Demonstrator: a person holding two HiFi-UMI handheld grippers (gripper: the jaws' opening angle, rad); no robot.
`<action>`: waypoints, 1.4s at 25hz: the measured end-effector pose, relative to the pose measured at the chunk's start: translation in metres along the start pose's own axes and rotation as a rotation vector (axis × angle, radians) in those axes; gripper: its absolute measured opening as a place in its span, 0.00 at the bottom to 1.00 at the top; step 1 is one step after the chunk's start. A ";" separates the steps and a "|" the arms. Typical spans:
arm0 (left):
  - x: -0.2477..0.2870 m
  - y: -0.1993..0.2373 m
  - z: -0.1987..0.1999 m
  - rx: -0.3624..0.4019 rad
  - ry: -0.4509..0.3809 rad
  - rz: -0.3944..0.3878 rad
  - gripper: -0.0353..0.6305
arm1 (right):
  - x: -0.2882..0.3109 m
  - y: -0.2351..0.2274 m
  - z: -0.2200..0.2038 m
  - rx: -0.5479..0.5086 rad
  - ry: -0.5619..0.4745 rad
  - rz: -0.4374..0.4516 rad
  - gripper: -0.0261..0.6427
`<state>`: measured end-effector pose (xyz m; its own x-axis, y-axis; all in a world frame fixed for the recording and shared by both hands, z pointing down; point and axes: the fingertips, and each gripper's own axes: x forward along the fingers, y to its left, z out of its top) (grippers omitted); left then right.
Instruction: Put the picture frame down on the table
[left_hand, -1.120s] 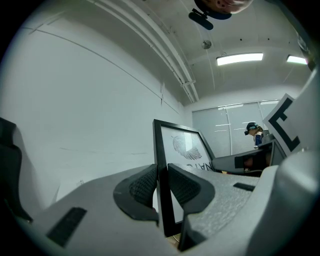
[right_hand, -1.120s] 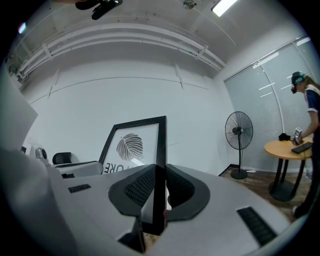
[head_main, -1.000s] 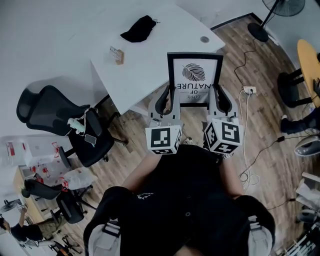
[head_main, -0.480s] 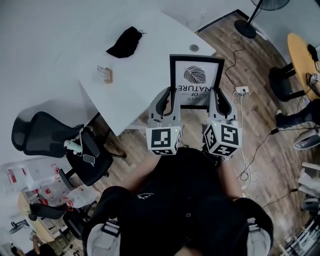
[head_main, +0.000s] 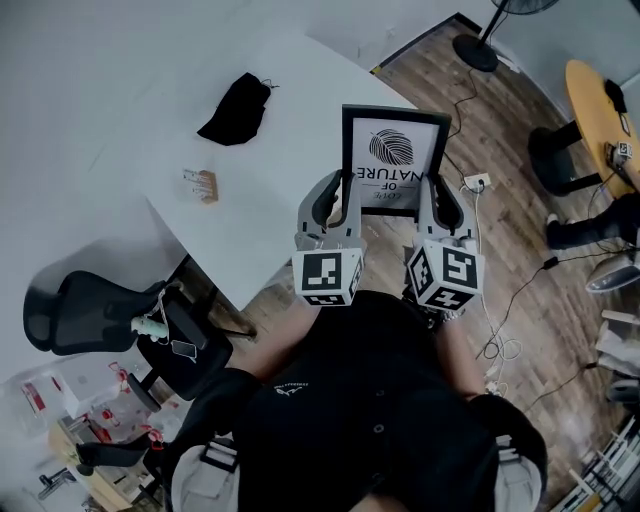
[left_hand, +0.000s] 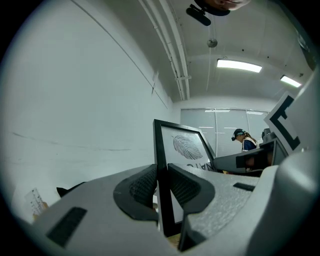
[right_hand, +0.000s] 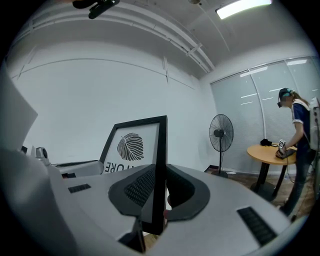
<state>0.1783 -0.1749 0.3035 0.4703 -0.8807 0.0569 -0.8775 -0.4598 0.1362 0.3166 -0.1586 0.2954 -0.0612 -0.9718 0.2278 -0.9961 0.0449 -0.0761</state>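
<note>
A person stands at the corner of a white worktop (head_main: 262, 205), seen from above, with a two-jaw tool in each hand. Between the tools is a black picture frame (head_main: 392, 160) holding a leaf print with lettering. The left tool (left_hand: 161, 185) has its jaws closed narrow on the frame's left side rail, ribbed pads pressing front and back. The right tool (right_hand: 159, 187) clamps the right side rail the same way.

The frame is in the air, upright, its long axis running up from the tools, print facing the person. From above it hangs over the worktop's right-hand edge, partly over the wooden floor (head_main: 500, 200). The open white surface lies ahead and to the person's left. Both tools hold it at about the same height, and the left one is nearer the worktop.

Setting it down probably calls for carrying it left and forward, then lowering it. A black cloth (head_main: 235, 108) and a small wooden block (head_main: 203, 184) lie further left, well apart from the frame.
</note>
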 end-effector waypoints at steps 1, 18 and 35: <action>0.006 0.007 0.001 0.000 -0.002 -0.002 0.16 | 0.008 0.003 0.002 0.000 0.000 -0.002 0.14; 0.010 0.155 0.011 -0.018 -0.020 0.175 0.16 | 0.115 0.126 0.005 -0.046 0.026 0.168 0.14; -0.042 0.257 -0.010 -0.088 -0.010 0.584 0.16 | 0.182 0.248 -0.021 -0.168 0.133 0.565 0.14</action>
<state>-0.0663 -0.2547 0.3458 -0.0897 -0.9864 0.1380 -0.9796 0.1124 0.1666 0.0570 -0.3196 0.3388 -0.5807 -0.7498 0.3170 -0.8026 0.5926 -0.0686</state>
